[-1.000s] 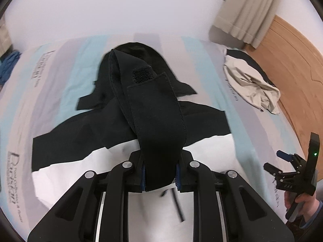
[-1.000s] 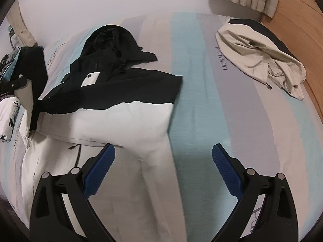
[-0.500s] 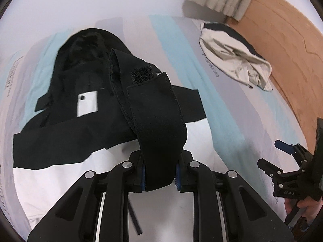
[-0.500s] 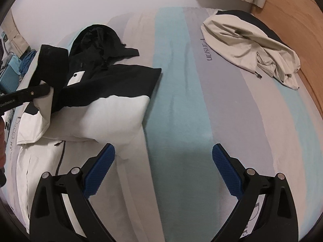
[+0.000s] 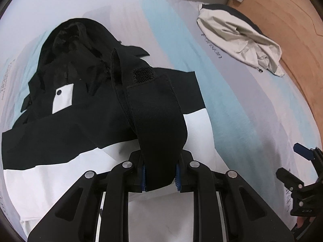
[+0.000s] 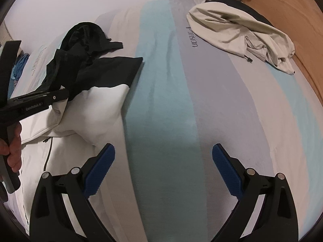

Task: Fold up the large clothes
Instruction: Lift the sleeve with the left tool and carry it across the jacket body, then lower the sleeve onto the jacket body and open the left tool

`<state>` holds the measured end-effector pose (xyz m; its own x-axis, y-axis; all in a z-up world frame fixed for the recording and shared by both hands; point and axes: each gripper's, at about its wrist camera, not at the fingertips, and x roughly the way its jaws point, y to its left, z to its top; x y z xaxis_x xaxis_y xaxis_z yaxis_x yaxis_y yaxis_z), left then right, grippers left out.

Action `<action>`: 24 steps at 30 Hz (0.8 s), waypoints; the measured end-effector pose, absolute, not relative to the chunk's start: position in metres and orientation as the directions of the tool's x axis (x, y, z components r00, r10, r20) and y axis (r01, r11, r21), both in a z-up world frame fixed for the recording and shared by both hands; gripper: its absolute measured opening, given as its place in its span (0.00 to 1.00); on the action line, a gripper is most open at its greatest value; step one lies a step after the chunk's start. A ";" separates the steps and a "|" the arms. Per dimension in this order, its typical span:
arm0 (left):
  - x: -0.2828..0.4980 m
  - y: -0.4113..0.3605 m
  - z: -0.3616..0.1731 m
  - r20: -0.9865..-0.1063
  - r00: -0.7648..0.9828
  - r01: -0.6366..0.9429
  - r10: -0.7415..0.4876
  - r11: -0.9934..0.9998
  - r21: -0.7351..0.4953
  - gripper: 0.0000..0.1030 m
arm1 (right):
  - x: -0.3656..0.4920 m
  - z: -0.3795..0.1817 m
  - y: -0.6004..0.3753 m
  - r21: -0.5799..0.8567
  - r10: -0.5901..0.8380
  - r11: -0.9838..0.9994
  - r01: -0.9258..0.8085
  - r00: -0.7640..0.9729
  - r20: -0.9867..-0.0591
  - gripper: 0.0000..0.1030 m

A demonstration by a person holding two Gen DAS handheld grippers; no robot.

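- So we've got the left tool (image 5: 160,178) clamped down on the black sleeve cuff (image 5: 155,121) of the black-and-white hooded jacket (image 5: 84,121). The pads are pinching the cuff end and the sleeve runs away from the tool toward 12 o'clock, its velcro tab (image 5: 143,74) at the far tip.
- The right tool (image 6: 163,169) is wide open with nothing between its blue pads, just hanging over the striped bed sheet (image 6: 201,100).
- Key relation for the next bit, as we read it: the jacket body lies spread on the bed straight under and ahead of the left tool, roughly 10 to 12 o'clock, long axis running hood (far end, 11 o'clock) to white hem (near us). From the right tool it sits off at 9 to 10 o'clock, so the left hand is clearly the nearer one.
- We'd guess the sleeve gets laid across the chest next.
- Looks: black hood and shoulders, white lower half, a small white patch (image 5: 62,98) with a snap on the chest, a dark zipper line on the white part. Shell-type fabric, a bit puffy and rumpled.
- A crumpled beige jacket (image 6: 242,32) sits well apart at 1 o'clock, untouched.
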<state>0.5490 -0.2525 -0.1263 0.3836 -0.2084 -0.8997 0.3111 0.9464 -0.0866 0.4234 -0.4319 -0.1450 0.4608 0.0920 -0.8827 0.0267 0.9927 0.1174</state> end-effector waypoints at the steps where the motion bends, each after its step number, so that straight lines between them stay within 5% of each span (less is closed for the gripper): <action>1: 0.549 -0.254 -0.128 -0.901 0.381 0.309 -0.207 0.947 -0.086 0.18 | 0.423 -0.147 -0.435 0.122 0.094 0.992 0.032 0.458 -0.884 0.90; 12: 0.550 -0.278 -0.145 -0.919 0.350 0.295 -0.182 0.953 -0.077 0.20 | 0.413 -0.155 -0.450 0.133 0.102 0.990 0.038 0.450 -0.887 0.90; 24: 0.553 -0.297 -0.144 -0.919 0.357 0.267 -0.165 0.961 -0.069 0.32 | 0.397 -0.162 -0.474 0.138 0.095 0.988 0.068 0.438 -0.894 0.90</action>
<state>0.5528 -0.2971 -0.1443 0.3572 -0.1650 -0.9193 0.2672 0.9612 -0.0686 0.3969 -0.4739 -0.1616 0.4379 0.0947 -0.8940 0.0676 0.9881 0.1378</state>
